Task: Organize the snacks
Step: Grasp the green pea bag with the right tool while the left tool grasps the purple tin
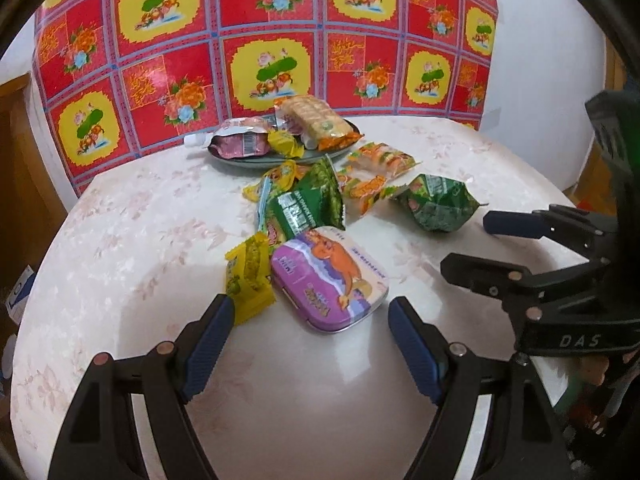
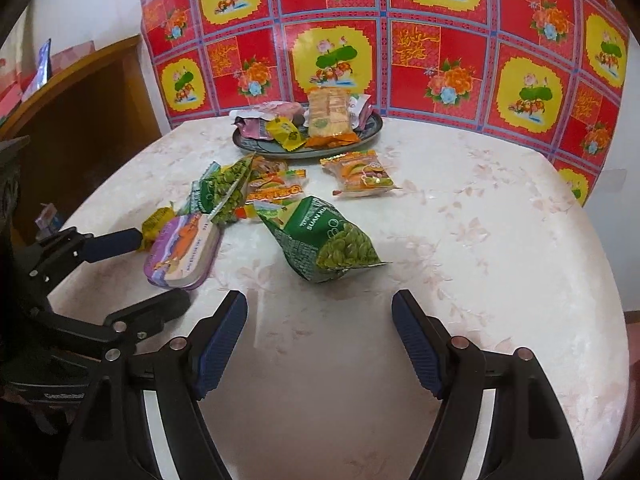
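Note:
My left gripper [image 1: 310, 312] is open and empty, just short of a purple tin [image 1: 330, 278] and a yellow candy packet [image 1: 248, 276]. My right gripper [image 2: 318, 306] is open and empty, just short of a green pea packet [image 2: 330, 240]. It also shows in the left wrist view [image 1: 464, 246], with that packet [image 1: 436, 202] beyond it. A dark plate [image 2: 256, 145] at the table's back holds several snacks, among them a cracker pack [image 2: 330, 114]. Loose packets [image 1: 304, 204] lie between the plate and the tin. The left gripper shows in the right wrist view [image 2: 160, 272] beside the tin [image 2: 184, 252].
The white flowered tablecloth [image 2: 480, 260] covers the table. A red and yellow patterned sheet [image 1: 264, 40] hangs on the wall behind. A wooden cabinet [image 2: 80, 120] stands to the left of the table. An orange fruit snack packet [image 2: 362, 174] lies in front of the plate.

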{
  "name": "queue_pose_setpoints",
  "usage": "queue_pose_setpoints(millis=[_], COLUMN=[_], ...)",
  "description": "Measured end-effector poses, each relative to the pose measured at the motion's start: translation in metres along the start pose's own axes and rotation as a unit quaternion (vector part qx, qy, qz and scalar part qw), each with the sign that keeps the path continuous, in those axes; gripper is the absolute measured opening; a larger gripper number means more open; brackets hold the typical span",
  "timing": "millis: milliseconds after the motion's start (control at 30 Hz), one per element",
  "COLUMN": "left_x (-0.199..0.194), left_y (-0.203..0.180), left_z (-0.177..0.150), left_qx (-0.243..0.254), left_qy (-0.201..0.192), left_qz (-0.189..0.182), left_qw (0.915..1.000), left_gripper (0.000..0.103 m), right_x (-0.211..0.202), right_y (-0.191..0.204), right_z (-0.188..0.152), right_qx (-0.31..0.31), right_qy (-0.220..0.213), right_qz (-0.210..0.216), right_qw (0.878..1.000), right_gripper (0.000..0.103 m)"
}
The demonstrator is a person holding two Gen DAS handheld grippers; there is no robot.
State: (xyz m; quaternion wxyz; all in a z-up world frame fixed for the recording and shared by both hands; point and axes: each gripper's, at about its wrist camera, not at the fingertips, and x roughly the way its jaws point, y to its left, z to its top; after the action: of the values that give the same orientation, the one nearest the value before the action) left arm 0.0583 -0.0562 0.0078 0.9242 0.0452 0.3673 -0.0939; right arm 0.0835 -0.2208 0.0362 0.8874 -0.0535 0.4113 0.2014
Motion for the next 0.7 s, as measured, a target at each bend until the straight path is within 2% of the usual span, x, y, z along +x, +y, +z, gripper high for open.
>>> queue_pose_setpoints(millis=[167, 333, 567, 600, 633, 667, 700], left_x=[-0.001, -0.002, -0.002, -0.002, -0.001, -0.001, -0.001], left_y=[0.006, 0.007, 0.01, 0.009, 0.009, 0.009, 0.009], left_z=[-0.002, -0.003, -0.001, -0.001, -0.001, -0.001, -0.001], left_qx=[-0.019, -0.019, -0.026, -0.025, -0.024, -0.022, -0.021], left_qy=[-0.007, -0.012, -0.012, -0.012, -0.011, -0.011, -0.01], left_qz=[-0.011, -0.016, -0.026, -0.025, -0.024, -0.023, -0.023], left_qw=[0.9997, 0.9996, 0.9993, 0.9993, 0.9994, 0.9994, 0.9995], left_gripper=[0.083, 0.083, 0.083, 0.083, 0.083, 0.083, 0.083], right_x=[0.001, -0.006, 0.013, 0.017, 0.021, 0.024, 0.027], right_y=[-0.006, -0.016, -0.006, -0.005, -0.003, -0.001, 0.001], right_z=[0.003, 0.015, 0.033, 0.035, 0.036, 0.037, 0.038], right_qx=[0.01, 0.03, 0.001, 0.0, -0.002, -0.007, -0.014], right_qy=[-0.004, -0.014, -0.012, -0.01, -0.007, -0.003, 0.002], right_qz=[-0.02, -0.028, -0.028, -0.025, -0.016, -0.006, -0.001], right_qw=[1.0, 0.999, 1.0, 1.0, 1.0, 1.0, 1.0], right_gripper=[0.077, 0.077, 0.075, 0.068, 0.055, 0.048, 0.045])
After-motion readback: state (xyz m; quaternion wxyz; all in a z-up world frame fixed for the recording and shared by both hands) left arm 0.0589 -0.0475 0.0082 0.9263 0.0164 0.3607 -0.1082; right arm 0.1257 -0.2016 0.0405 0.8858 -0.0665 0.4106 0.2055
